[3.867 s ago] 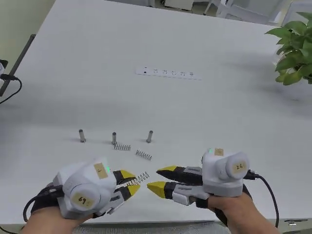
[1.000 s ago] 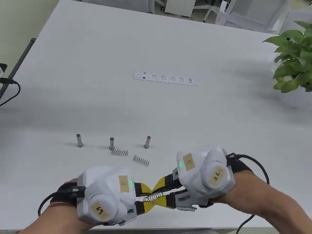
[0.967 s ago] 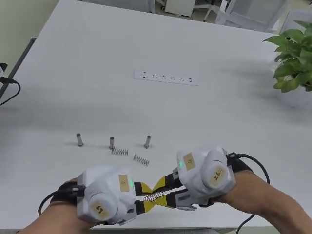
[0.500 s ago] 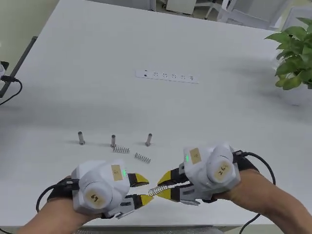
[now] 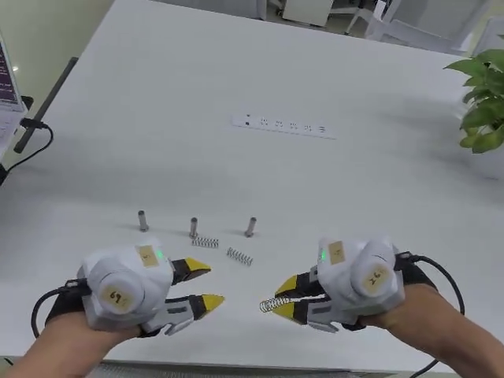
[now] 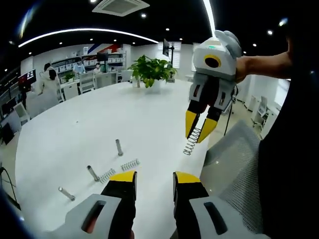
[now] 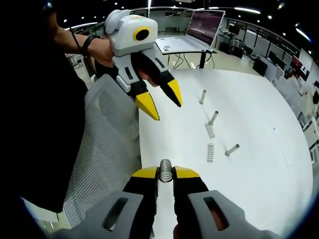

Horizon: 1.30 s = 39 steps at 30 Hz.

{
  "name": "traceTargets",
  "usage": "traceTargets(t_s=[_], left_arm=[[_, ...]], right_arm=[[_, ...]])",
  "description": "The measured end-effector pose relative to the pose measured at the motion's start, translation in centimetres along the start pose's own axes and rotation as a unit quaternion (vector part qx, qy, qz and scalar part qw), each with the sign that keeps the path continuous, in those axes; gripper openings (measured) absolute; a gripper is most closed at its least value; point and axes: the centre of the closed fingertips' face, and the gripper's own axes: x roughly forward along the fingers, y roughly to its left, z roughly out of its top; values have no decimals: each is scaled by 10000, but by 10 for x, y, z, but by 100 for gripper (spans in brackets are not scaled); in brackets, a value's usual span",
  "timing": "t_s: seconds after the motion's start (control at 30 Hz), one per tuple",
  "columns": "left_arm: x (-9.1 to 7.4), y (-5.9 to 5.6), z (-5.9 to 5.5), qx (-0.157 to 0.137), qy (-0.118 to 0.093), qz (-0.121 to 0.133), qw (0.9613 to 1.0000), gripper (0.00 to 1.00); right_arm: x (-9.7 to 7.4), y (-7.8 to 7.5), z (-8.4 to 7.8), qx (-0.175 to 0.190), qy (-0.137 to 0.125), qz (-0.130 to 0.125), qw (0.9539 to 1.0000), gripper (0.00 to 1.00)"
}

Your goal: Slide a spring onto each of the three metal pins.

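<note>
The right gripper [image 5: 285, 298] has its fingers [image 7: 147, 173] nearly closed on one end of a spring [image 5: 273, 302]. The rest of the coil juts free toward the left gripper [image 5: 205, 283], whose fingers [image 6: 122, 177] stand apart with nothing between them. The three pins [image 5: 194, 227] stand upright in a row farther out on the desk [image 5: 236, 165], all bare, and two more springs [image 5: 205, 242] lie just in front of them. The likely trouble is the grip: pinched at one end only, the coil can droop, twist or squirt out on the way to a pin, so its open end meets the pin's top off-centre. Whether the pins are fixed to the desk is hard to tell; if they are loose, a snagged coil could tip one.
</note>
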Motion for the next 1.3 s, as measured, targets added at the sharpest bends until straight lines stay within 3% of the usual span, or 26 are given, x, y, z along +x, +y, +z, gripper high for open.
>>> traceTargets(t_s=[0.4,0.73,0.87,1.3], left_arm=[[-31,48,-18,-546,-126,767,9955,32],[-63,83,-45,-928,-100,1356,9864,44],[-71,91,-52,-993,-72,1524,9833,50],[-89,102,-62,-1205,-61,1749,9772,52]], right_arm=[[0,-13,-11,178,180,-144,9996,8],[3,-17,-12,301,224,-167,9992,8],[3,-20,-11,350,256,-165,9989,8],[4,-41,-7,341,420,-213,9983,8]])
